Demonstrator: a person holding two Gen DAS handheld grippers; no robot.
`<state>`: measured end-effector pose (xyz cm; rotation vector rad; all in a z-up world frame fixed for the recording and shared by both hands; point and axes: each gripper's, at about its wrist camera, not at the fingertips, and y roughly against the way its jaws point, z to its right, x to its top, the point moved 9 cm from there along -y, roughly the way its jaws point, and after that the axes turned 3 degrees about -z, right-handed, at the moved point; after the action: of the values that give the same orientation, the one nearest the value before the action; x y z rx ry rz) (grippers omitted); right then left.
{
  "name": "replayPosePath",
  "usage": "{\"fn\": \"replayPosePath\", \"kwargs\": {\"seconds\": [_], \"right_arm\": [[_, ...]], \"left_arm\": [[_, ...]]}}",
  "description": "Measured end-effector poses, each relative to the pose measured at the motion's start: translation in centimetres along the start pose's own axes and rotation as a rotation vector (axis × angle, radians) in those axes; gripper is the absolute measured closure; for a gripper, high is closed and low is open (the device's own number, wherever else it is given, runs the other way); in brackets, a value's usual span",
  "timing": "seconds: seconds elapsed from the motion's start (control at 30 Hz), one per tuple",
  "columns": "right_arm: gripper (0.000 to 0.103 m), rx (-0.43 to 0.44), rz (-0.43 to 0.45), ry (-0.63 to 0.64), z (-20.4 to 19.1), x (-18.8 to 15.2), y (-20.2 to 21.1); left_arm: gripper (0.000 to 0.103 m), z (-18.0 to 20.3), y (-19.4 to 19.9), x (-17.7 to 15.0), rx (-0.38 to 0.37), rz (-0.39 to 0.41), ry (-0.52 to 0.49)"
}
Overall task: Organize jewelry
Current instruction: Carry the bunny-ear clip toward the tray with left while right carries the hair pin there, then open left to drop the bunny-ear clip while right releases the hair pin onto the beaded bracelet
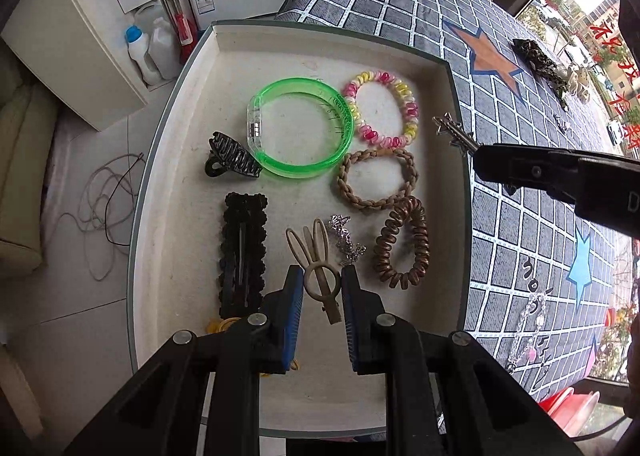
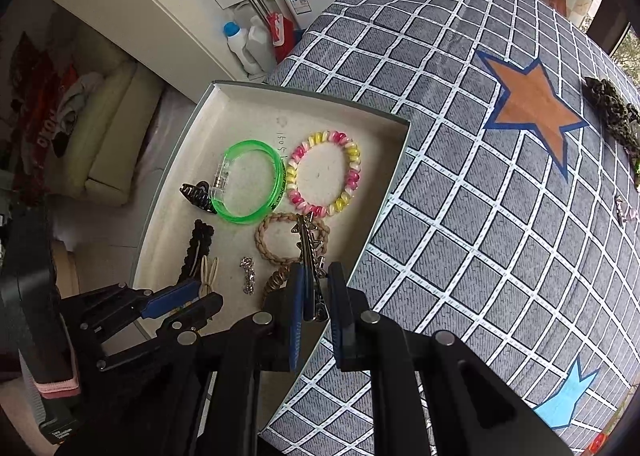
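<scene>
A shallow white tray [image 1: 192, 103] holds a green bangle [image 1: 302, 127], a pink-yellow coil tie [image 1: 382, 107], a braided tan tie [image 1: 378, 177], a brown coil tie [image 1: 402, 242], a silver chain [image 1: 346, 240], a dark claw clip [image 1: 232, 155] and a black lace clip [image 1: 244, 252]. My left gripper [image 1: 321, 286] stands open around a beige bunny-ear clip [image 1: 318, 268] lying in the tray. My right gripper [image 2: 316, 296] is shut on a silver star hair clip [image 2: 306, 240], held above the tray's right rim; the clip also shows in the left wrist view [image 1: 456, 131].
The tray sits at the left edge of a table with a grey checked cloth [image 2: 460, 215] with stars. A leopard-print scrunchie [image 1: 540, 59], small trinkets [image 1: 562, 123] and a bead chain [image 1: 528, 324] lie on the cloth. Bottles [image 1: 148, 51], cabinet and cables are on the floor to the left.
</scene>
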<state>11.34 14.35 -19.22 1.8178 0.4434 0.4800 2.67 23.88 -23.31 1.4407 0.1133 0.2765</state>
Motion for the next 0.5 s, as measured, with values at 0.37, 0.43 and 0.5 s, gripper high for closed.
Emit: {"fn": "replayPosePath", "kwargs": {"seconds": [0.37, 0.43, 0.5], "right_arm": [[0.09, -0.01, -0.002, -0.005, -0.1, 2.9, -1.9], [0.09, -0.012, -0.005, -0.003, -0.2, 3.2, -2.3], [0.09, -0.013, -0.009, -0.002, -0.3, 3.7, -2.8]], "left_arm": [[0.077, 0.0, -1.2, 0.0, 0.03, -0.006, -0.005], [0.077, 0.1, -1.4, 0.1, 0.037, -0.004, -0.013], [0.077, 0.2, -1.6, 0.1, 0.05, -0.001, -0.021]]}}
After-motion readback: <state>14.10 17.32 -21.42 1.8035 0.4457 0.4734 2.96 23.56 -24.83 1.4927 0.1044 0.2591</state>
